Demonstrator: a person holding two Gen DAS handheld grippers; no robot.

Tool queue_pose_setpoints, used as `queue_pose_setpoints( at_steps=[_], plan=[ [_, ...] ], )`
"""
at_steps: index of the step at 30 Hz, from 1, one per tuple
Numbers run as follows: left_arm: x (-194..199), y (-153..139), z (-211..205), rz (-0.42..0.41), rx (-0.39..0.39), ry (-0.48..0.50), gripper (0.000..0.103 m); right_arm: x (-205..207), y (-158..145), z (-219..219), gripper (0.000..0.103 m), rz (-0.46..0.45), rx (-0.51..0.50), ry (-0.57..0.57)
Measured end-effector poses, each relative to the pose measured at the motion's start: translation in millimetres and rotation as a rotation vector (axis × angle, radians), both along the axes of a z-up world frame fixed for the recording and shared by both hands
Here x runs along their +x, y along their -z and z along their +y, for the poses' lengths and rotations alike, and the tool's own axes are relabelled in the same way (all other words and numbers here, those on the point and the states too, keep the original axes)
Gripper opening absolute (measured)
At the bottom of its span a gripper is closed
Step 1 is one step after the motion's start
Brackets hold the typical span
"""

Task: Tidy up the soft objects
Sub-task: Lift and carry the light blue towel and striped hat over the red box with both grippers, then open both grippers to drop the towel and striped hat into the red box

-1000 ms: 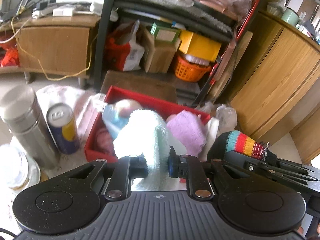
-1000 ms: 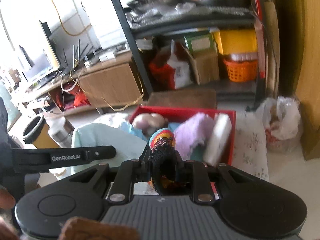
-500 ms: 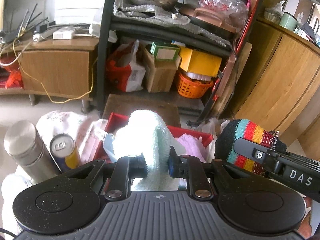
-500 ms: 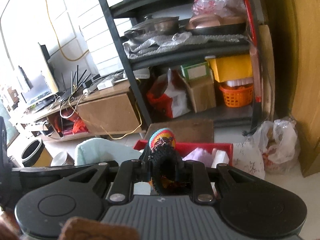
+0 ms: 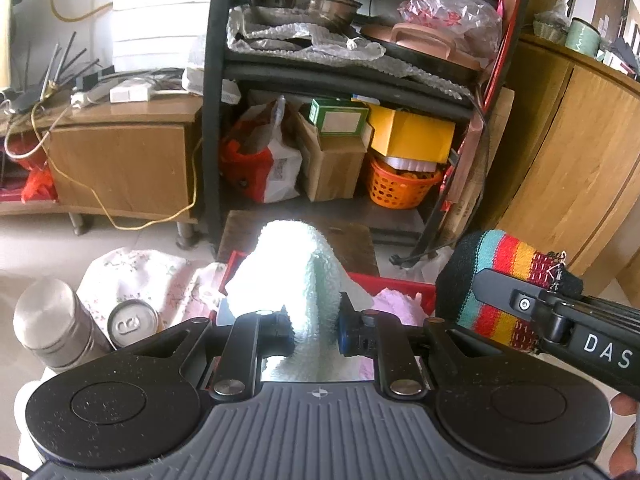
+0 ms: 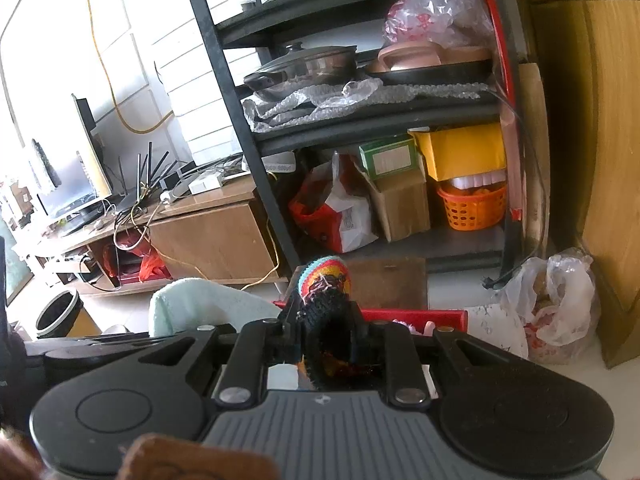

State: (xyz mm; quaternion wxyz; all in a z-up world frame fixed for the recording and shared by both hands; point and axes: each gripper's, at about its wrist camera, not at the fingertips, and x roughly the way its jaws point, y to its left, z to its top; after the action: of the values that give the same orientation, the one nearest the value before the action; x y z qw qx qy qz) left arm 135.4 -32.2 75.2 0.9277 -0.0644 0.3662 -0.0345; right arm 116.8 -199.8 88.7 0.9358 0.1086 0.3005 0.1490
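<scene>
Left gripper [image 5: 314, 330]: jaws clamped on a pale mint towel [image 5: 296, 276], which bulges up and forward out of the grip, raised above the red bin [image 5: 394, 282]. Its folds are washed out by glare, so the finer shape cannot be read.

Right gripper [image 6: 326, 344]: jaws closed around a knitted striped pouch [image 6: 324, 280], black body with teal, red, yellow and dark red bands; its black opening faces the right wrist camera. In the left wrist view the same pouch [image 5: 496, 276] sits to the right of the red bin and level with the towel, well clear of it.

Red bin: on the floor in front of the black shelving rack [image 5: 212, 92]; only the rim and far wall show. A pink cloth [image 5: 394, 304] lies inside it, against the right end.

Left of the red bin: a floral cloth [image 5: 136, 272], then a drink can [image 5: 132, 322] and a steel flask [image 5: 50, 322] standing touching or nearly so.

Right of the red bin, right wrist view: a tied clear plastic bag [image 6: 560, 300] on the floor by the wooden cabinet [image 6: 608, 120].

On the rack behind the bin: an orange basket [image 5: 402, 186] on the lowest shelf, a lidded steel pan [image 5: 300, 2] higher up.
</scene>
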Motion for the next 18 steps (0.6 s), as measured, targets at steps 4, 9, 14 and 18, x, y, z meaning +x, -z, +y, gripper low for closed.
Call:
queue_pose_setpoints(
  at_steps=[4,9,14,18],
  plan=[
    [3.3,0.6,-0.7,-0.003,0.003,-0.004,0.017,3.8,1.2,-0.4,0.0,0.0,-0.001,0.007],
    [8.2,2.6,-1.7,-0.01,0.02,-0.015,0.018,8.8,3.0,-0.7,0.0,-0.002,-0.009,0.017],
    [17.2,7.8,-2.8,-0.002,0.028,-0.022,0.018,18.7,8.6,0.6,0.0,-0.002,-0.029,0.031],
    [28.6,17.7,-6.1,0.01,0.05,-0.034,0.021,34.2,21.3,4.4,0.0,0.023,-0.054,0.036]
  ],
)
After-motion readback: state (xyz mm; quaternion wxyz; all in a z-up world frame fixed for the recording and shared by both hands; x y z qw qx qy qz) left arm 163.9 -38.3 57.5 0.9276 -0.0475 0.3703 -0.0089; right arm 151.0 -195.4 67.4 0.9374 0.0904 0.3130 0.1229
